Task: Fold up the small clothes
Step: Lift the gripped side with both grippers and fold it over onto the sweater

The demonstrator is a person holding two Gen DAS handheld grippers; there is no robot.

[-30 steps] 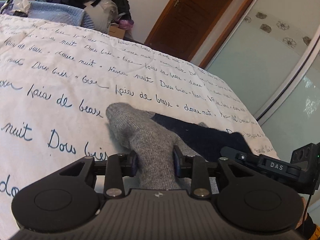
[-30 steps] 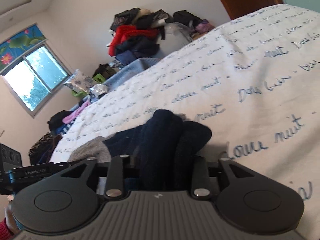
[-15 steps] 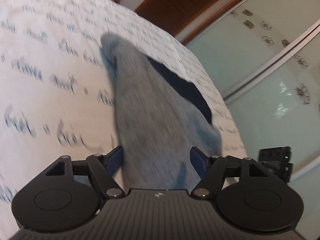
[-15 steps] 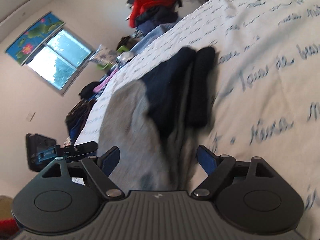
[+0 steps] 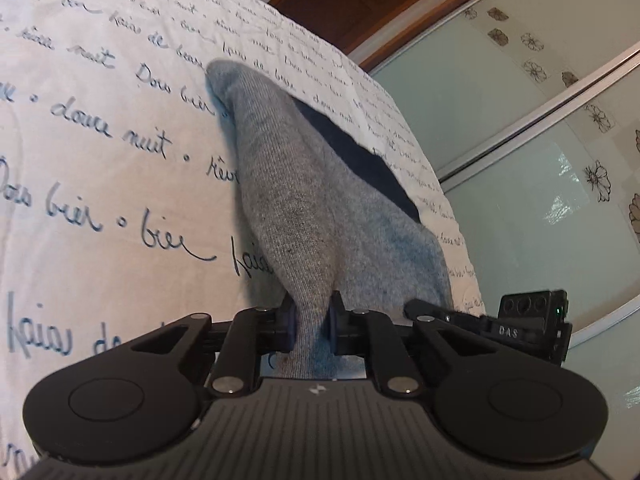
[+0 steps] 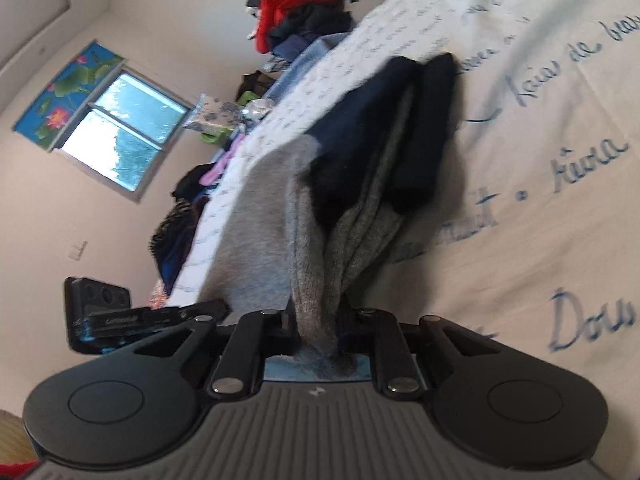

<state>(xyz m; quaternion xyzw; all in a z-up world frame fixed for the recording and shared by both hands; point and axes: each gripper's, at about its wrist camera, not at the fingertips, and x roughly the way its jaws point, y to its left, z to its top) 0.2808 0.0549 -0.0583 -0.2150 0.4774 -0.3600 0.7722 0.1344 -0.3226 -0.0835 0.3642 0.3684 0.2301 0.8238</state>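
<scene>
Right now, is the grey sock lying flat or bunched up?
Bunched: the grey sock rises off the bedspread in a ridge, pinched by the closing left gripper.

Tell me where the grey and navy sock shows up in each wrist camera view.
Left wrist: the sock runs up the centre from the left tool, which is closing on it.
Right wrist: the sock fills the centre, with the right tool closing on it.
Shared landmark: the script-printed bedspread.

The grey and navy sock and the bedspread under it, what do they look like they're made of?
Sock: looks like soft knitted fabric, wool or cotton blend; fine ribbed stitches show, matte and slightly fuzzy, bunching where the closing left claw pinches it. Bedspread: looks like woven cotton, matte off-white, printed with blue handwriting, faintly puckered as if quilted.
</scene>
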